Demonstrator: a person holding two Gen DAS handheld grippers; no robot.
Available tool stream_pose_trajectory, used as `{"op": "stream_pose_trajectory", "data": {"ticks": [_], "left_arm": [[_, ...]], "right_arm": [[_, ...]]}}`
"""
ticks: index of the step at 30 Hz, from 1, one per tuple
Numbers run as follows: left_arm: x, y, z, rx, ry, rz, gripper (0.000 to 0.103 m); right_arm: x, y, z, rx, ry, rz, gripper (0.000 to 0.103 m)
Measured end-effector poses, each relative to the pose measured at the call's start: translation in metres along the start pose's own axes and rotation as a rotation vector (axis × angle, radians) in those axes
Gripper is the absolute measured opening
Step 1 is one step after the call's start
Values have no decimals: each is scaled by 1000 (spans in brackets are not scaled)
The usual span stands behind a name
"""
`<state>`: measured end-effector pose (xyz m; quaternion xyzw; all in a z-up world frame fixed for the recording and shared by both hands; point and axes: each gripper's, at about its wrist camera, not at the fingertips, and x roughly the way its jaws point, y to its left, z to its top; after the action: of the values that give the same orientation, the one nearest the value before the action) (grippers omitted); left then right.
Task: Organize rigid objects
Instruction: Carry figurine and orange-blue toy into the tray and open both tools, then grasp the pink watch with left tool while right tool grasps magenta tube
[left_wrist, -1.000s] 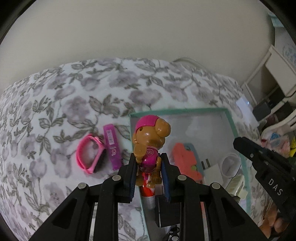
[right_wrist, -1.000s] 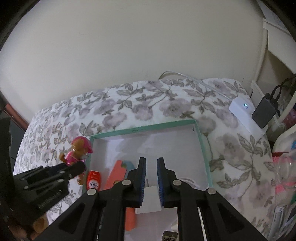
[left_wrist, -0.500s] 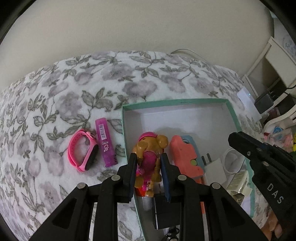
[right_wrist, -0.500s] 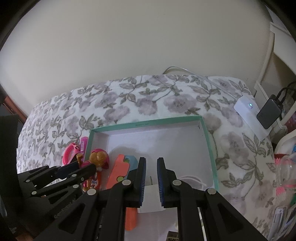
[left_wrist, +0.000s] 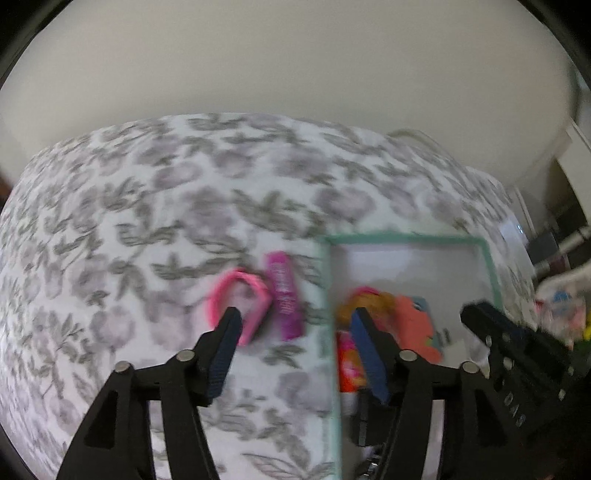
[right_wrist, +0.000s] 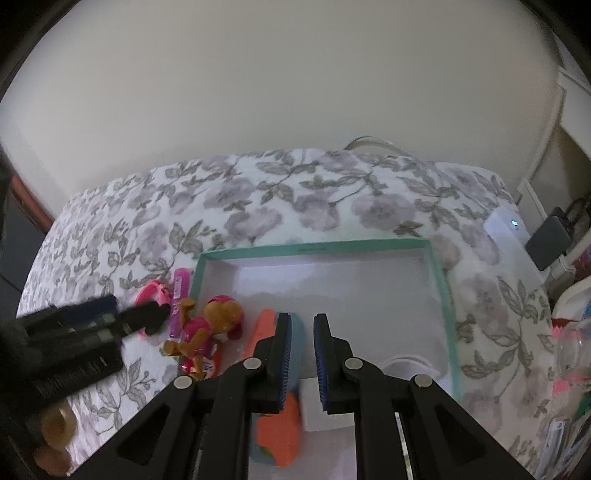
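Observation:
The brown toy dog with a pink cap (right_wrist: 214, 328) lies on its side in the left end of the teal-rimmed white box (right_wrist: 314, 247), over a red tube (right_wrist: 207, 365). In the blurred left wrist view the toy dog (left_wrist: 364, 299) is just beyond the right finger. My left gripper (left_wrist: 295, 319) is opening, with nothing between its jaws, above the box's left wall (left_wrist: 327, 295). A pink watch band (left_wrist: 240, 295) and a purple tube (left_wrist: 284, 295) lie on the floral cover left of the box. My right gripper (right_wrist: 302, 321) hangs shut and empty over the box.
An orange toy (right_wrist: 266, 328), a white plug block (right_wrist: 310, 402) and a white cable coil (right_wrist: 406, 362) are in the box. A white device with a light (right_wrist: 506, 236) and a dark power bank (right_wrist: 550, 240) sit at the right edge, with clutter beyond.
My left gripper carried the toy dog down into the box, let go of it and swung left with its jaws wide. The right gripper drifted slightly, still shut.

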<state>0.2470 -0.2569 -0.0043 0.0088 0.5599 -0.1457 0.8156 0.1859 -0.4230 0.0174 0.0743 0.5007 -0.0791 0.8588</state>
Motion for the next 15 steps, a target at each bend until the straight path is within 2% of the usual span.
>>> {"op": "stream_pose_trajectory", "data": {"ticks": [4, 6, 8, 9, 12, 15], "left_arm": [[-1, 40, 7, -111, -9, 52, 73], [1, 57, 8, -159, -8, 78, 73], [4, 73, 7, -203, -4, 97, 73], [5, 78, 7, -218, -3, 99, 74], [9, 93, 6, -260, -1, 99, 84], [15, 98, 6, -273, -5, 106, 84]], "right_arm": [[5, 21, 0, -49, -4, -1, 17], [7, 30, 0, -63, -8, 6, 30], [8, 38, -1, -77, -11, 13, 51], [10, 43, -2, -87, -12, 14, 53], [13, 54, -2, -106, -15, 14, 53], [17, 65, -2, -116, -16, 23, 55]]}}
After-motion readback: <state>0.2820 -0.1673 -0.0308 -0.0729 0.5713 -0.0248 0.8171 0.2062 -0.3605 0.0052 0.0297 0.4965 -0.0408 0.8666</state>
